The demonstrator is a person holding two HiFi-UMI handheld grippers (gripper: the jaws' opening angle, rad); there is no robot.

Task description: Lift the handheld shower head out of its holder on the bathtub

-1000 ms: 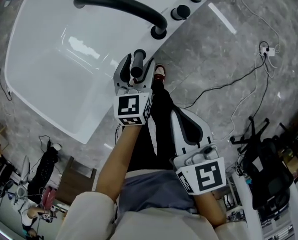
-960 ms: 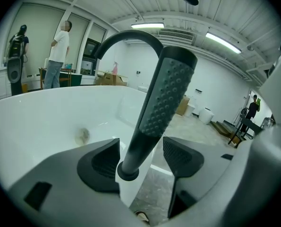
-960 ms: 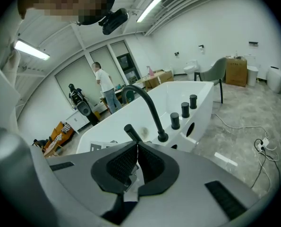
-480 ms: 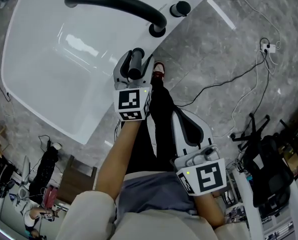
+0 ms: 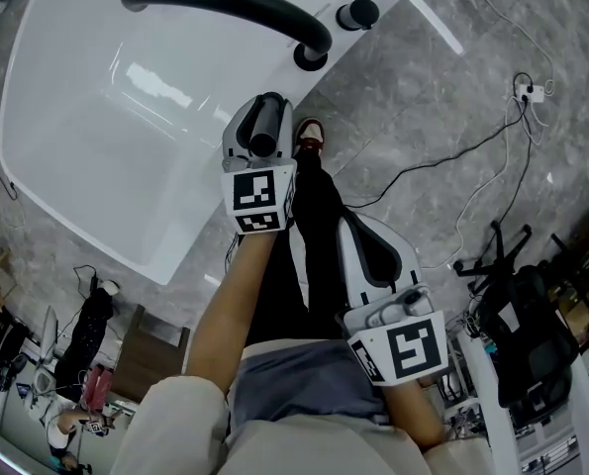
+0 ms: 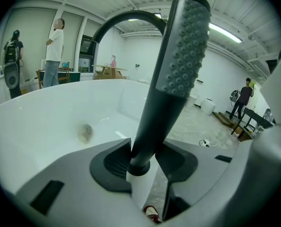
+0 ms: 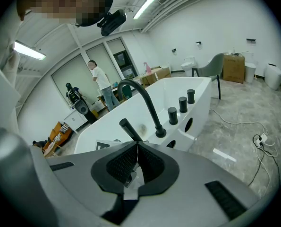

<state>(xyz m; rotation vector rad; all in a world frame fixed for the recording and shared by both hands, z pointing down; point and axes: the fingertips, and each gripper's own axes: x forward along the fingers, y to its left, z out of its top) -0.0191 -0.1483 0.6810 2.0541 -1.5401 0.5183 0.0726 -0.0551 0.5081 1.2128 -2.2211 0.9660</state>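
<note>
The dark shower head (image 6: pixel 178 56) stands upright on the white bathtub's rim (image 5: pixel 190 236), its handle rising from a white holder (image 6: pixel 139 193). My left gripper (image 6: pixel 142 157) has the handle between its jaws; they are closing and both pads touch it. In the head view, the left gripper (image 5: pixel 264 107) surrounds the dark handle (image 5: pixel 264 132) at the tub's near edge. My right gripper (image 5: pixel 351 224) hangs back over the person's leg, jaws together and holding nothing. From the right gripper (image 7: pixel 137 148) view, the shower head (image 7: pixel 130 129) lies ahead.
A black arched spout (image 5: pixel 225 3) and round black knobs (image 5: pixel 358 13) sit on the tub's rim beyond the shower head. Cables (image 5: pixel 452 156) and a power strip (image 5: pixel 534 93) lie on the grey floor. A black chair (image 5: pixel 522 334) stands at right. People (image 6: pixel 53 51) stand far off.
The left gripper has sunk a little along the handle, and its jaws have narrowed from wide apart onto it. The right gripper has stayed put.
</note>
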